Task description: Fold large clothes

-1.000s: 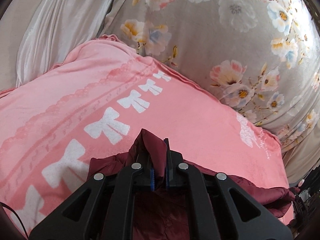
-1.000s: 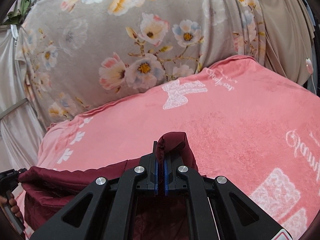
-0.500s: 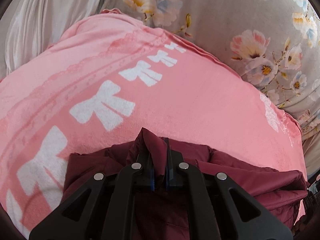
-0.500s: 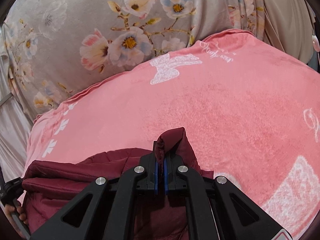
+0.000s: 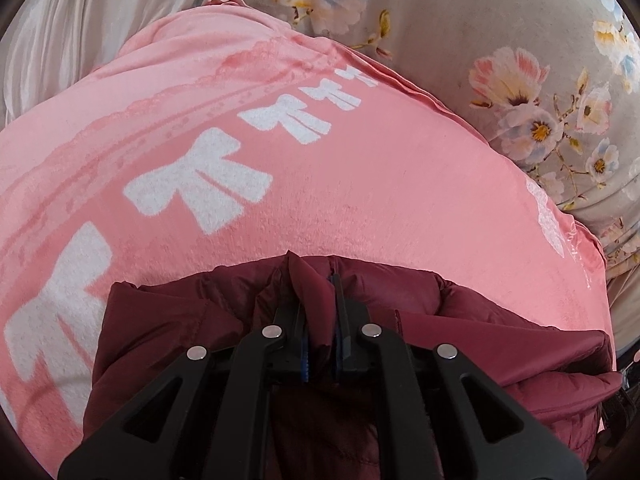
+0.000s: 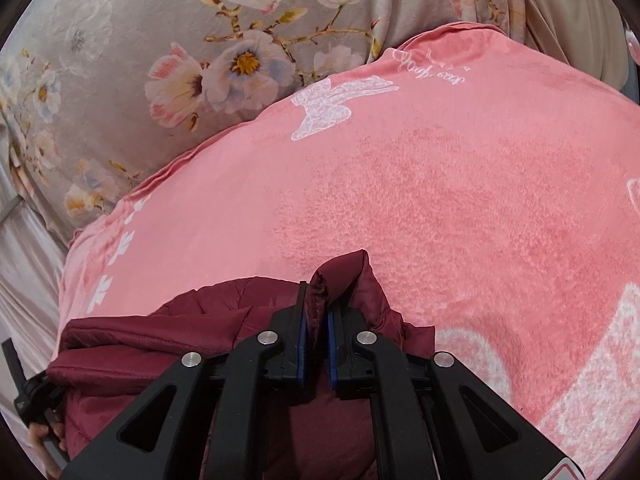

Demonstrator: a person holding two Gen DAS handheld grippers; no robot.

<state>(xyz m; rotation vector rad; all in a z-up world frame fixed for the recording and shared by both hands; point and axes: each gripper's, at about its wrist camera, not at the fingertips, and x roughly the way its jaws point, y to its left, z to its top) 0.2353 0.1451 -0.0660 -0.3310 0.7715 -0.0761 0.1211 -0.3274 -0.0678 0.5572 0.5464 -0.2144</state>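
Note:
A dark red padded jacket (image 5: 160, 320) lies on a pink blanket (image 5: 360, 184) at the near edge of both views. My left gripper (image 5: 320, 300) is shut on a pinched fold of the jacket, low over the blanket. In the right wrist view my right gripper (image 6: 318, 300) is shut on another fold of the same jacket (image 6: 160, 332), whose bulk spreads to the left. The jacket's lower part is hidden under both grippers.
The pink blanket (image 6: 440, 200) with white bows and a butterfly print covers the bed. Grey floral bedding (image 5: 480, 20) is bunched behind it, also in the right wrist view (image 6: 180, 40). Pale curtain fabric (image 5: 80, 20) hangs at far left. The left gripper's handle and hand (image 6: 32, 412) show at the lower left.
Both grippers have come down and forward with the jacket. The jacket now spreads flatter on the blanket, and the blanket fills more of each view.

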